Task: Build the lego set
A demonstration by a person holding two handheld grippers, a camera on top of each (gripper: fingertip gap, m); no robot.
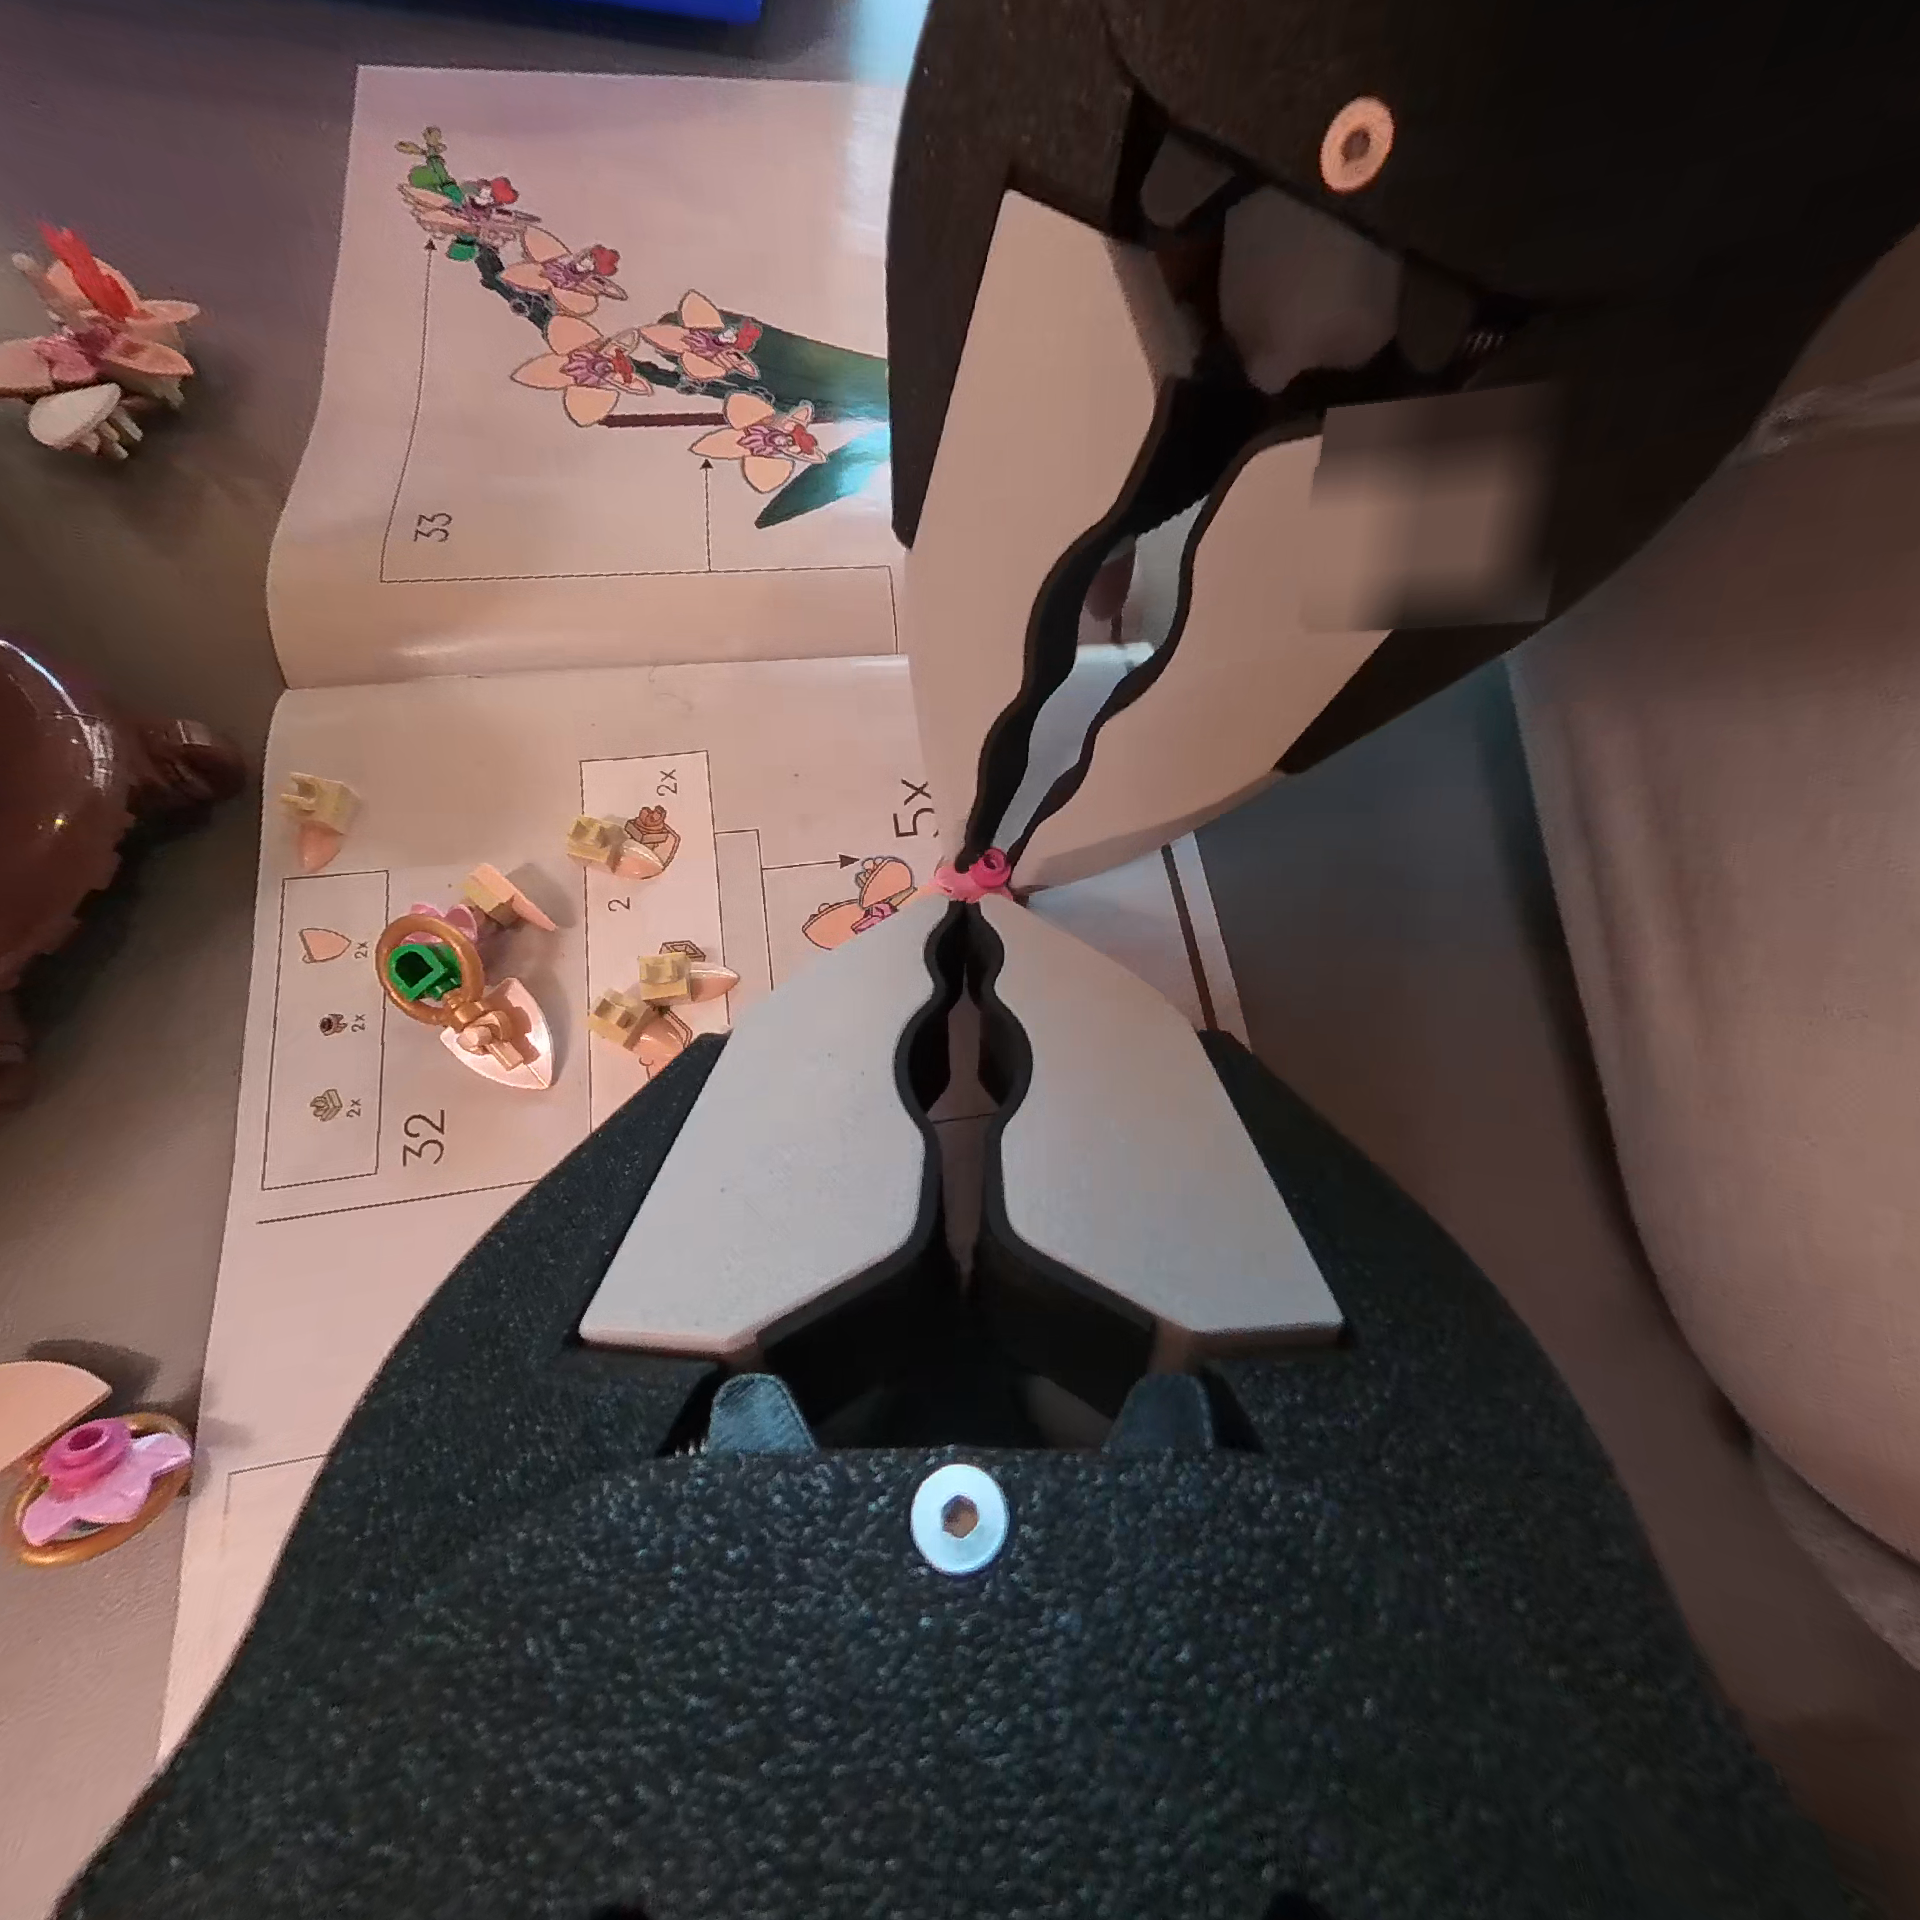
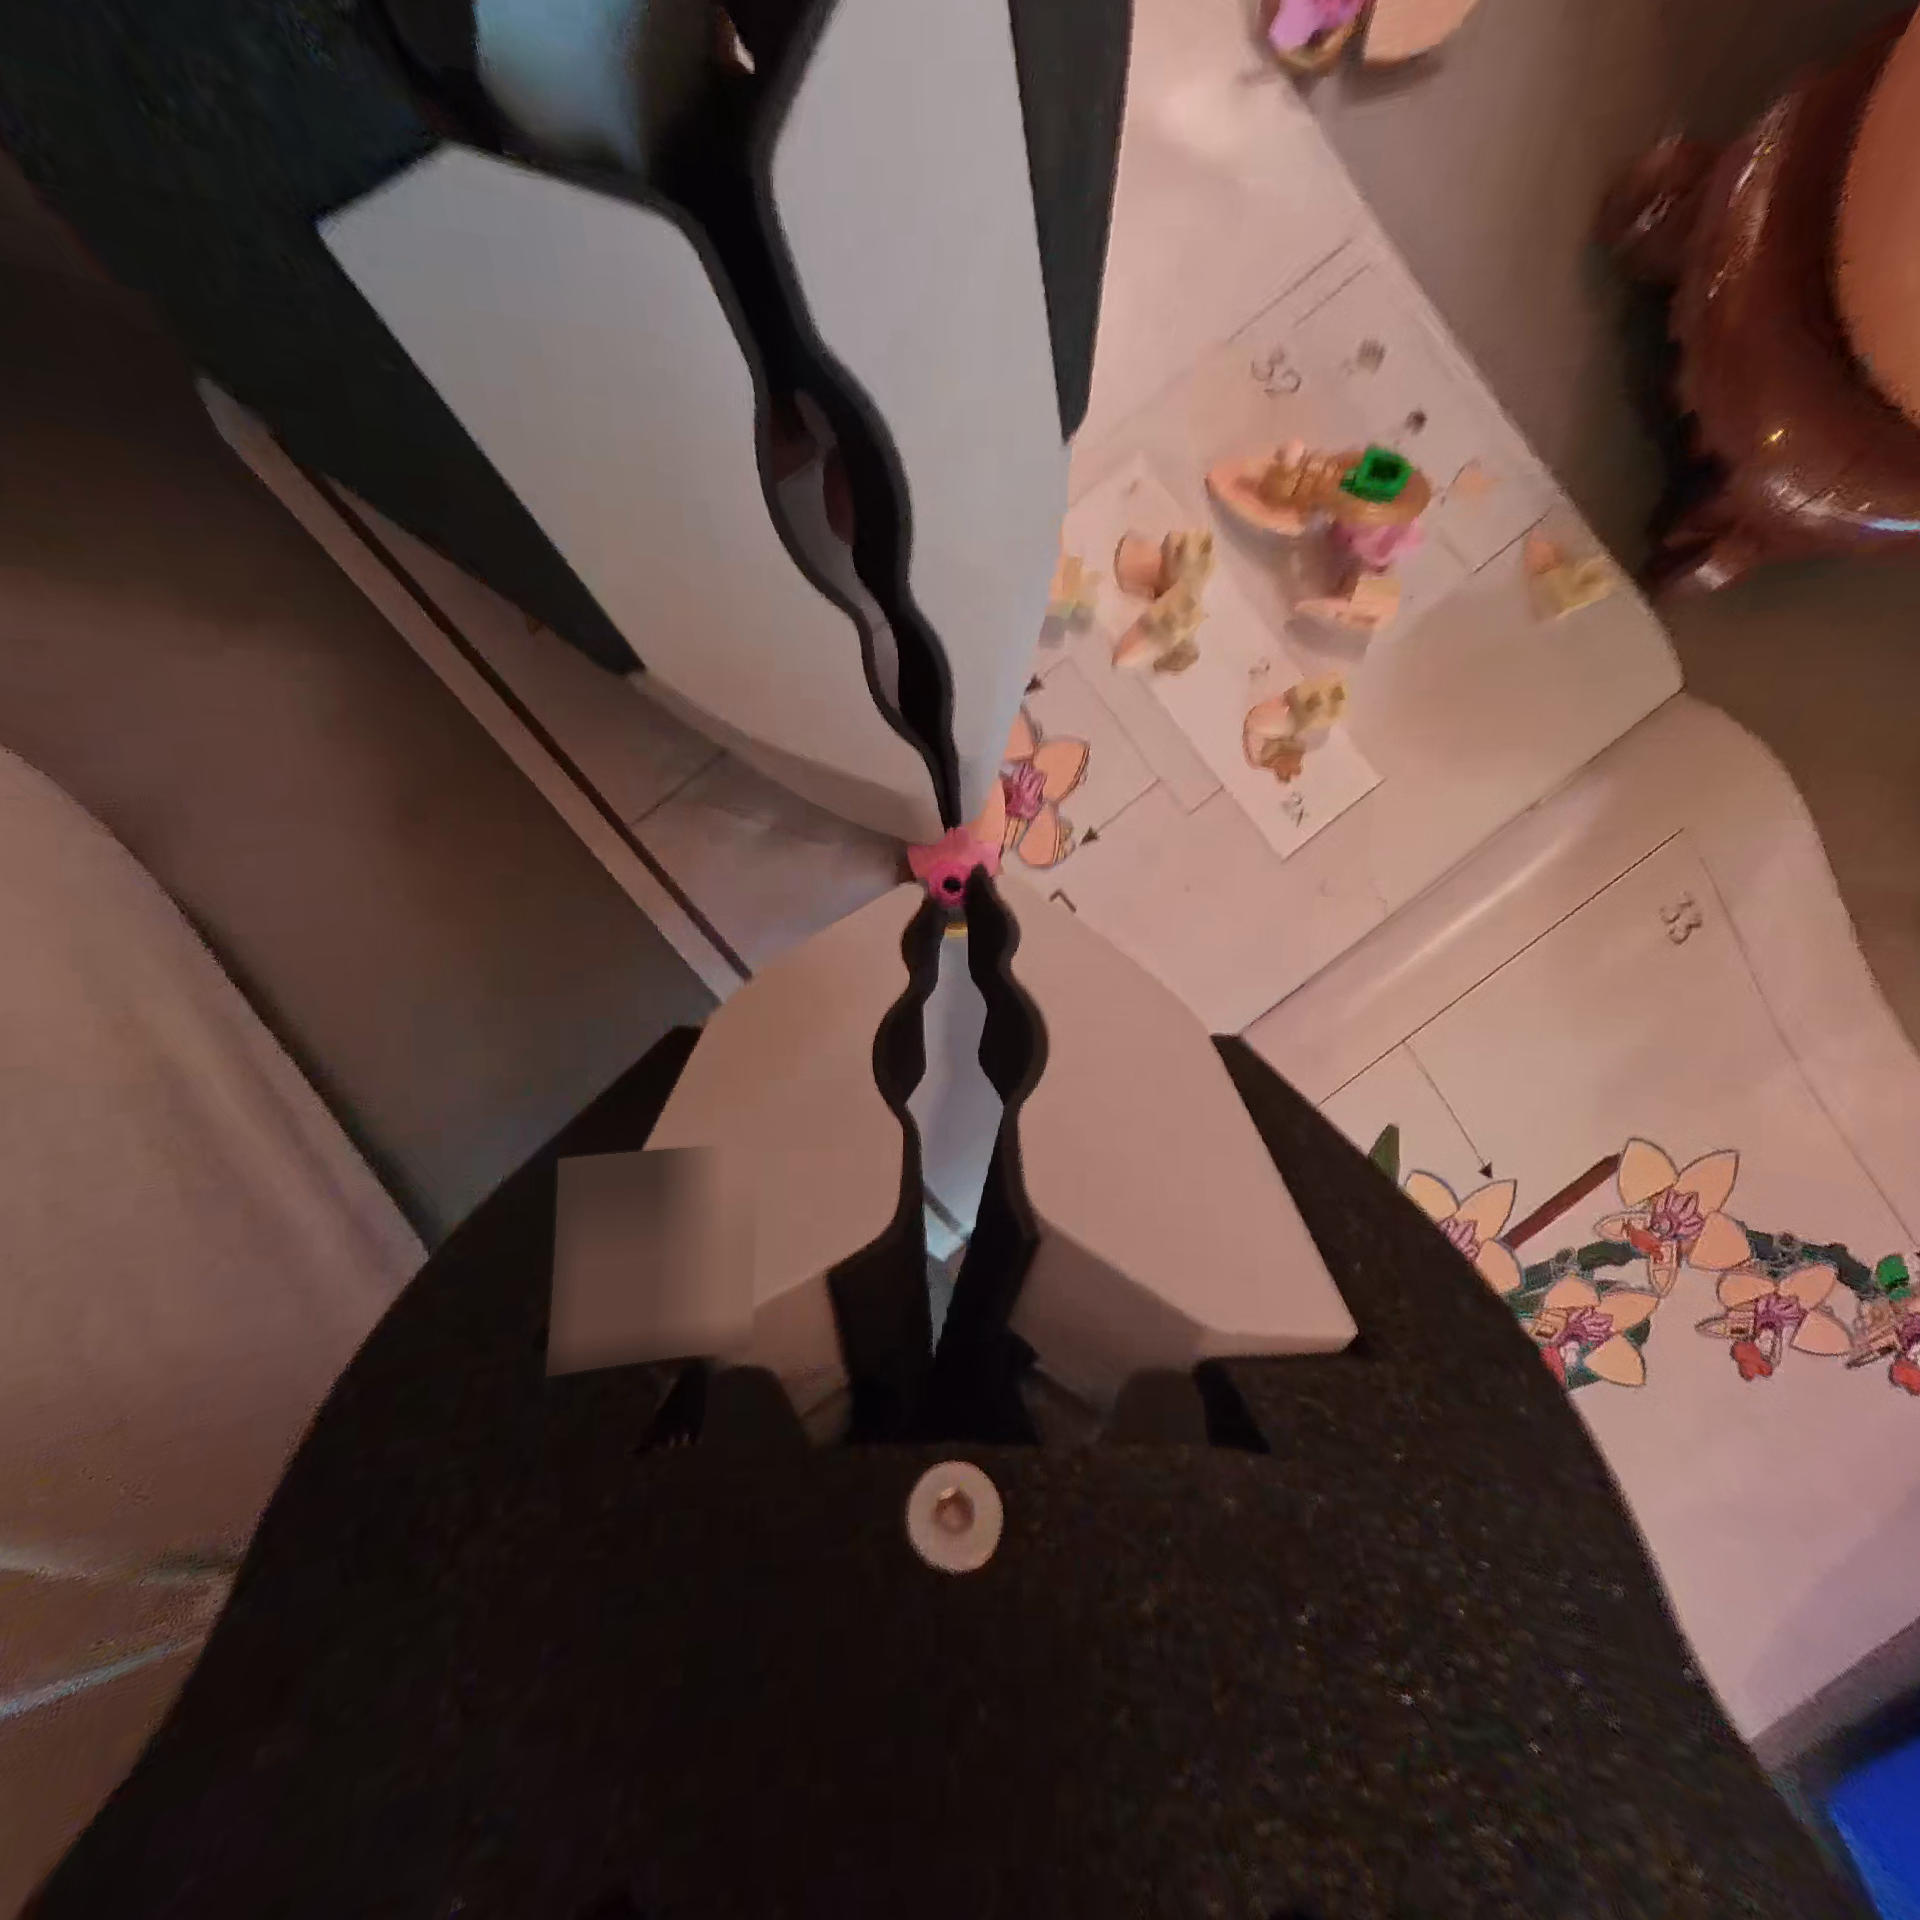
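Observation:
A tiny pink Lego piece (image 1: 977, 873) is pinched in the air above the open instruction booklet (image 1: 582, 540), where both grippers' tips meet. My left gripper (image 1: 961, 916) comes from below in its own view and is shut on the piece's lower end. My right gripper (image 1: 1000, 847) comes down from the upper right and is shut on its round pink stud. In the right wrist view the pink piece (image 2: 945, 868) sits between my right gripper (image 2: 951, 906) below and my left gripper (image 2: 951, 821) above. A yellowish bit shows just under the pink piece, between the right fingers.
On the booklet lie several tan-and-peach petal pieces (image 1: 634, 847) and a gold ring assembly with a green piece (image 1: 426, 971). A finished flower (image 1: 99, 332), a brown pot (image 1: 52, 831) and a pink flower on a gold ring (image 1: 94, 1475) stand left. Beige cloth (image 1: 1714, 1039) lies right. Left and right tips are no more than a few centimetres apart.

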